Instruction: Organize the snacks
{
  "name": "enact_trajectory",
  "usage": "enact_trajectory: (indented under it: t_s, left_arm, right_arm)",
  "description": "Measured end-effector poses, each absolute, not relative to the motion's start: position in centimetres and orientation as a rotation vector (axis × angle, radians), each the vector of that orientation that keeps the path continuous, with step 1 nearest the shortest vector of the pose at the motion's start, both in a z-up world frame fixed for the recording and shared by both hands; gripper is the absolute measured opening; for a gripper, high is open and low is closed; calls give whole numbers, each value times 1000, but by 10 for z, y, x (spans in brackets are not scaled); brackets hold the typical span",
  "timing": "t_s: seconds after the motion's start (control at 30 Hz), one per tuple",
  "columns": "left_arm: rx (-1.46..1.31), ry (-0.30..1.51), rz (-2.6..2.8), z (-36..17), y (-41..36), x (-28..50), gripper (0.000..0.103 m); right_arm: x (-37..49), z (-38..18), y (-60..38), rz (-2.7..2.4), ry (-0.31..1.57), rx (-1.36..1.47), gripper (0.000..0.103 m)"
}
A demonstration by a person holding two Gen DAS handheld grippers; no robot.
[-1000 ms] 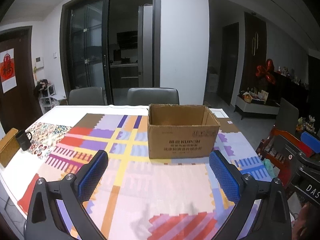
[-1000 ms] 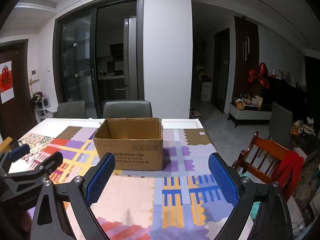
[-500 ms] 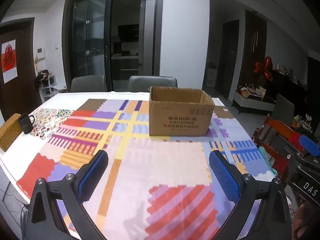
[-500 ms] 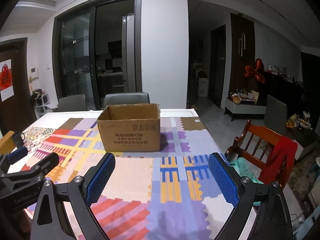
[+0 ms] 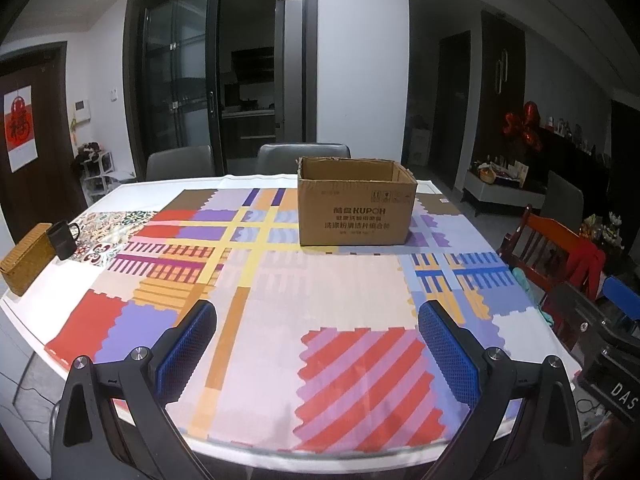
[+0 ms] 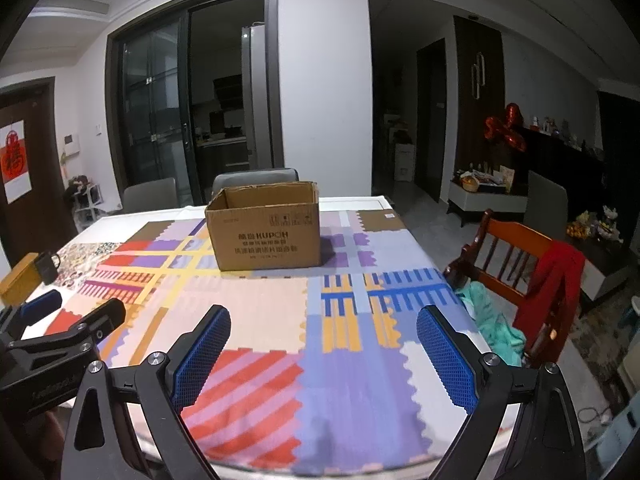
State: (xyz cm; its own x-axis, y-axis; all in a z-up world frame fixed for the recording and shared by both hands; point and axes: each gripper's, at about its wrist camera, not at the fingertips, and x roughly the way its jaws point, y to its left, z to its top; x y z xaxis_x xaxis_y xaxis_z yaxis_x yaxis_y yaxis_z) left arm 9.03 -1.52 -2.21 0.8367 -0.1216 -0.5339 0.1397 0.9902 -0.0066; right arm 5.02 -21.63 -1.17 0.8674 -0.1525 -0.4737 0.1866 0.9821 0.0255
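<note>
An open brown cardboard box point(image 5: 356, 212) stands on the far side of the table with the patchwork cloth point(image 5: 320, 300); it also shows in the right wrist view point(image 6: 266, 232). Its inside is hidden from here. No snacks are in view. My left gripper point(image 5: 316, 344) is open and empty over the table's near edge, well short of the box. My right gripper point(image 6: 322, 352) is open and empty, also over the near edge. The left gripper also shows at the left of the right wrist view point(image 6: 60, 320).
A woven basket point(image 5: 26, 260) and a black mug point(image 5: 62, 234) sit at the table's left edge. Grey chairs point(image 5: 304, 156) stand behind the table. A wooden chair point(image 6: 516, 264) with a red garment point(image 6: 552, 292) stands at the right.
Both grippers have pulled back from the box toward the near edge of the table, so the box looks smaller and farther. Both stay open and empty.
</note>
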Motion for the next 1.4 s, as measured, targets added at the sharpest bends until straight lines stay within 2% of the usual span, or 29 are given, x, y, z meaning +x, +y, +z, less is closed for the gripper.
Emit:
enact_trajectory:
  t_s: [0.77, 1.4]
  left_arm:
    - [6, 508, -124, -20, -1, 28, 103]
    - [-5, 507, -127, -19, 1, 25, 103]
  right_arm:
    - [-9, -8, -210, -196, 440, 68, 95]
    - [-12, -7, -207, -193, 432, 68, 95]
